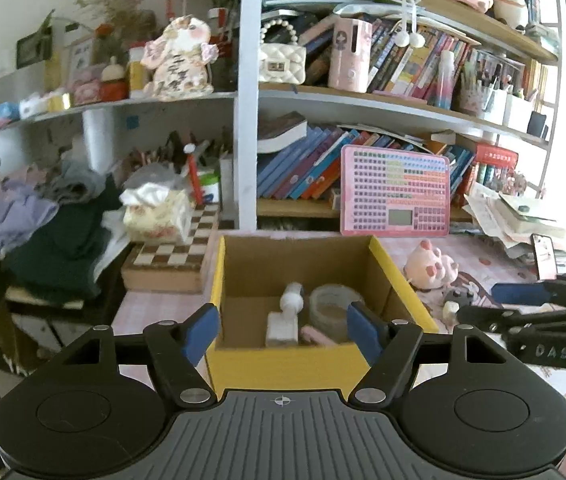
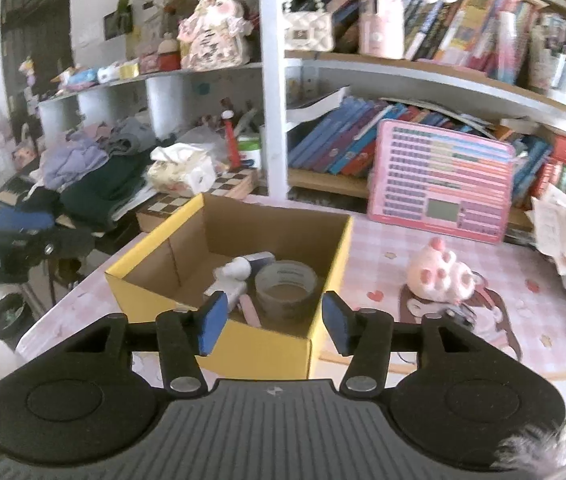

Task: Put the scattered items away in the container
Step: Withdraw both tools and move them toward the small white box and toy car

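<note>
Both grippers, left (image 1: 283,330) and right (image 2: 273,322), are being held wide open and empty over the box's (image 2: 219,342) near wall, likely between picks. The box is being kept near the tabletop's (image 2: 383,240) left edge; a tape roll (image 2: 286,290), white bottle (image 2: 231,278) and pink stick (image 2: 251,310) are lying inside. A pink plush (image 2: 441,272) is being left out mid-table. Something small beside it is too blurred to be named.

Yellow box (image 1: 287,364) near wall hides the lower parts of the white bottle (image 1: 287,316), tape roll (image 1: 333,308) and pink item (image 1: 317,336). Left claw (image 1: 281,330) fingers cover the box's front corners. Furry thing (image 2: 555,444) at bottom-right edge: cut off, blurred, can't identify.
</note>
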Demonstrator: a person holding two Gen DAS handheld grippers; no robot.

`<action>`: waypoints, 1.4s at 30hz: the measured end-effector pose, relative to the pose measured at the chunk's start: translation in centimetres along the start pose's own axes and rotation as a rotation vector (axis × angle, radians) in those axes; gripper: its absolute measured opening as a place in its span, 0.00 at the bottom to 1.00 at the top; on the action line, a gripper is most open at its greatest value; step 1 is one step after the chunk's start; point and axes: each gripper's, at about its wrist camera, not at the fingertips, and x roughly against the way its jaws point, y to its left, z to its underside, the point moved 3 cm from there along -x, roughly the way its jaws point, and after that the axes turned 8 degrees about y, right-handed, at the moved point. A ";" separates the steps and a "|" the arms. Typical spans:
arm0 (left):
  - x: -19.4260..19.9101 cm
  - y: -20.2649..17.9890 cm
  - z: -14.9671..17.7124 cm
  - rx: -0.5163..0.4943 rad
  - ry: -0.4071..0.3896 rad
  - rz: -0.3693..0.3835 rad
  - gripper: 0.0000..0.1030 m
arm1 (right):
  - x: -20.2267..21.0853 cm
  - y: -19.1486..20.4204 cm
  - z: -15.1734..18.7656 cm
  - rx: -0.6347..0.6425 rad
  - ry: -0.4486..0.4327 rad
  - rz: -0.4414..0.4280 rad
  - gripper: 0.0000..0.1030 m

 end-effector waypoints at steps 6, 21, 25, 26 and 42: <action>1.0 0.5 3.0 0.044 0.017 -0.038 0.71 | 1.7 0.0 3.0 -0.057 -0.028 0.083 0.56; 1.9 -1.3 9.0 0.000 0.066 -0.113 0.83 | 2.6 1.7 10.5 -0.078 0.034 0.223 0.79; 1.9 -2.0 10.4 0.015 0.092 -0.107 0.86 | 3.0 2.4 11.5 -0.049 0.056 0.238 0.84; 1.8 -2.2 10.7 0.017 0.099 -0.106 0.86 | 3.1 2.5 11.6 -0.041 0.058 0.242 0.86; -0.9 -6.6 13.6 -0.105 0.242 -0.008 0.88 | 3.8 0.6 14.7 -0.020 0.126 0.318 0.91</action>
